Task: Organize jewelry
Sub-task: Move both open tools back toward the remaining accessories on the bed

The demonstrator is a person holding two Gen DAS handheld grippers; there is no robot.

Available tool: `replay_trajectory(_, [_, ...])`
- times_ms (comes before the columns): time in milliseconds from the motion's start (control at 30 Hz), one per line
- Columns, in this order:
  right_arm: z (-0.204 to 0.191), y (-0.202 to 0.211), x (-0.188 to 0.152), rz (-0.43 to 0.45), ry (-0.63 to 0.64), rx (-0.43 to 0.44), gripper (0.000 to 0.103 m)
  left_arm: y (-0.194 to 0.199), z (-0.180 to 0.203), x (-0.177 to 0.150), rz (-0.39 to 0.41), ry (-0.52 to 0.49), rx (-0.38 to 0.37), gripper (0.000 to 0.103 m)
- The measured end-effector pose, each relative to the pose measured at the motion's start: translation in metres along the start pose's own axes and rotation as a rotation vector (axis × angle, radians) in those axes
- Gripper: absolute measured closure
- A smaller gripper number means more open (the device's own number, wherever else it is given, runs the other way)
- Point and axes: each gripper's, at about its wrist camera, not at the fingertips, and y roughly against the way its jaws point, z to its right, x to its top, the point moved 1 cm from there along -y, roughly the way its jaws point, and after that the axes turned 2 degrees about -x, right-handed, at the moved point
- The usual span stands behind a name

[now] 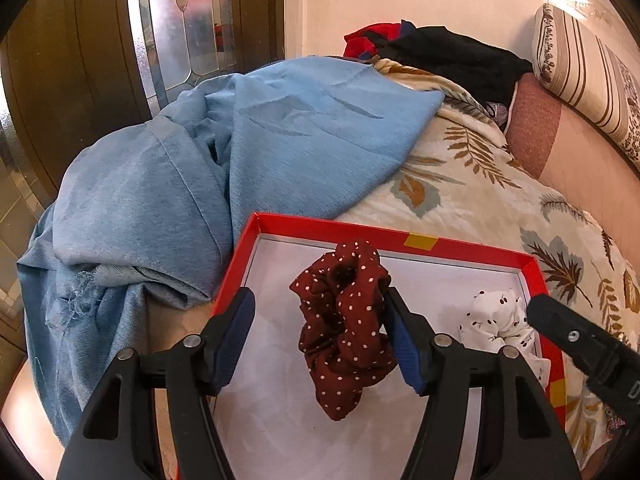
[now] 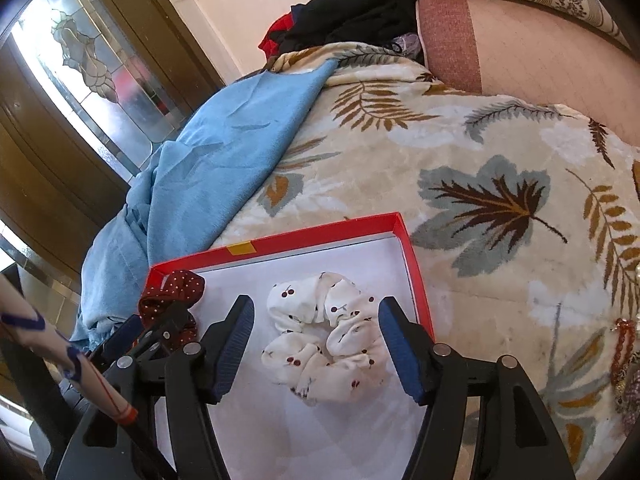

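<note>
**Two scrunchies in the red tray, both claws spread wide**

Here's the left gripper (image 1: 320, 332) poised over the red tray (image 1: 472, 249), its jaws wide apart, blue pads angled outward. Between those pads sits the maroon polka-dot scrunchie (image 1: 344, 328), bunched up and lying on the tray's white floor, closer to the right-hand pad than the left one; it looks to brush that pad, though whether it truly touches is hard to tell. Nothing is clamped.

Over to the right of that claw, the white cherry-print scrunchie (image 1: 500, 320) lies in the same tray, near the far right corner, with the tip of the other tool just beside it.

Switch to the right wrist view: the right gripper (image 2: 316, 344) is also wide, holding nothing. The white cherry-print scrunchie (image 2: 324, 340) rests squarely between its two pads, flat on the tray floor, with clear space to each side. To the left of this claw, the maroon scrunchie (image 2: 172, 292) sits by the red tray's (image 2: 320, 228) far left corner, partly hidden behind the left tool.

The tray lies on a leaf-patterned blanket (image 2: 480, 200). Ahead and left of both claws, a blue cloth (image 1: 240, 152) is heaped against the tray's edge. Far right of the right claw, some beaded pieces (image 2: 622, 344) lie on the blanket, too blurred to identify.
</note>
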Motion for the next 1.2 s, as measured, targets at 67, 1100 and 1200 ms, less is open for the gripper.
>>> replay_trajectory(67, [0.000, 0.008, 0.000, 0.013, -0.001, 0.007, 0.034, 0.003, -0.001, 0.001, 0.006, 0.002, -0.007, 0.038])
replay_trajectory(1100, [0.178, 0.266, -0.191, 0.244, -0.258, -0.191, 0.034, 0.135, 0.097, -0.108, 0.162, -0.211, -0.465, 0.029])
replay_trajectory(1200, [0.204, 0.280, -0.211, 0.252, -0.318, -0.220, 0.034, 0.150, 0.136, -0.150, 0.111, -0.351, -0.522, 0.029])
